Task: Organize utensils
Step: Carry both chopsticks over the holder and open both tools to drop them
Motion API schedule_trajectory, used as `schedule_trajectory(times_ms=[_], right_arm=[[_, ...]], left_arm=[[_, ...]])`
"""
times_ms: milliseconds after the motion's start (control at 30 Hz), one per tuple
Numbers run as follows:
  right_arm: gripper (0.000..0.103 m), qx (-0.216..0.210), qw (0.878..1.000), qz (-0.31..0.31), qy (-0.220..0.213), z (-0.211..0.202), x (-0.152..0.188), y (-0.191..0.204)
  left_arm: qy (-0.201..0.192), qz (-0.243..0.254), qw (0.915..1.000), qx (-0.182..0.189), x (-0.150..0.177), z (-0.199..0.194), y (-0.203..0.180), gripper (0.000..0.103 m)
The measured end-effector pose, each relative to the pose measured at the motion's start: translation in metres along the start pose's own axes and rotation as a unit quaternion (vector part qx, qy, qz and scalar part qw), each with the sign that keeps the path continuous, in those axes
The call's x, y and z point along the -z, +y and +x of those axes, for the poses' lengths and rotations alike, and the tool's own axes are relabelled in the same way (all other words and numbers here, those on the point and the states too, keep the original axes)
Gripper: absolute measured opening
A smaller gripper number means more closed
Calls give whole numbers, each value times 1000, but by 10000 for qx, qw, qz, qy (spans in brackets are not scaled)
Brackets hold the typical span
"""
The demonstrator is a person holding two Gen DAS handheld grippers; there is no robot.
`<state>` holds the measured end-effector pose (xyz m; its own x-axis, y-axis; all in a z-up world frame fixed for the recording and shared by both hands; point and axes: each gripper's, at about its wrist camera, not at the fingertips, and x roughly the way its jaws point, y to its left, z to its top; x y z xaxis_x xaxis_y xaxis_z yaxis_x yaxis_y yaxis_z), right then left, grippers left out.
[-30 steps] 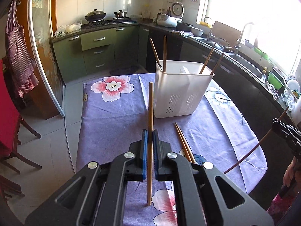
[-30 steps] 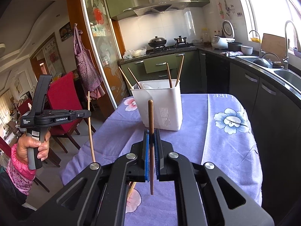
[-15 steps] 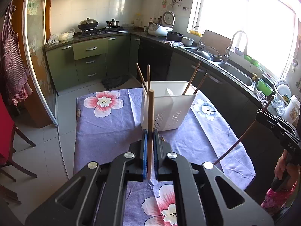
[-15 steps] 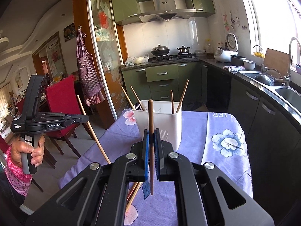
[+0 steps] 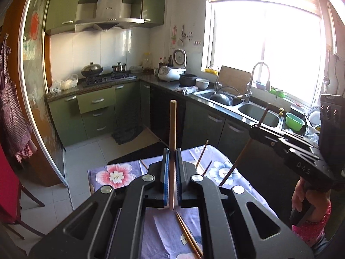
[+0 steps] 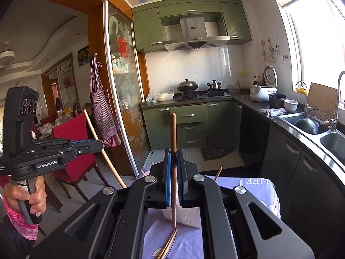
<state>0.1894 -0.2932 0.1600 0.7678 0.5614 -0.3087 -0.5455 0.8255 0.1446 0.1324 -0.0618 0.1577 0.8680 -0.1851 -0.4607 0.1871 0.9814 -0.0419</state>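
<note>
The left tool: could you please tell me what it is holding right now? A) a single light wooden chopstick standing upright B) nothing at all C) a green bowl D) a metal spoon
A: in the left wrist view the left tool is shut on a light wooden chopstick that stands upright between its blue pads, its top rising well above them.

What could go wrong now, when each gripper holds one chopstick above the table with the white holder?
1. The left gripper pinches its pale chopstick on a short stretch only, so it may swivel or slip.
2. The white holder is almost hidden behind the right gripper, so aiming its dark chopstick could miss a compartment.
3. Chopsticks already standing in the holder lean outward and could be knocked.
</note>
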Motion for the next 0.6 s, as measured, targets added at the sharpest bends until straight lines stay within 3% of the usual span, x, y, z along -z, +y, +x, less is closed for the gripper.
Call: schedule_trajectory(times_ms=[100,200,333,600], right_arm=[[6,205,9997,-42,-143,20,-21,-1],[6,382,9991,-49,-156,46,-32,-7],[6,507,9987,26,27,83,-30,-17],[6,626,9970,84,458,130,-5,-35]], left_arm=[[-348,121,9992,-172,-22,3,-6,5],[-405,120,9988,-262,-34,22,-5,6],[-150,5,9993,-352,-32,65,1,6],[578,-146,9978,-286,8,131,13,6]])
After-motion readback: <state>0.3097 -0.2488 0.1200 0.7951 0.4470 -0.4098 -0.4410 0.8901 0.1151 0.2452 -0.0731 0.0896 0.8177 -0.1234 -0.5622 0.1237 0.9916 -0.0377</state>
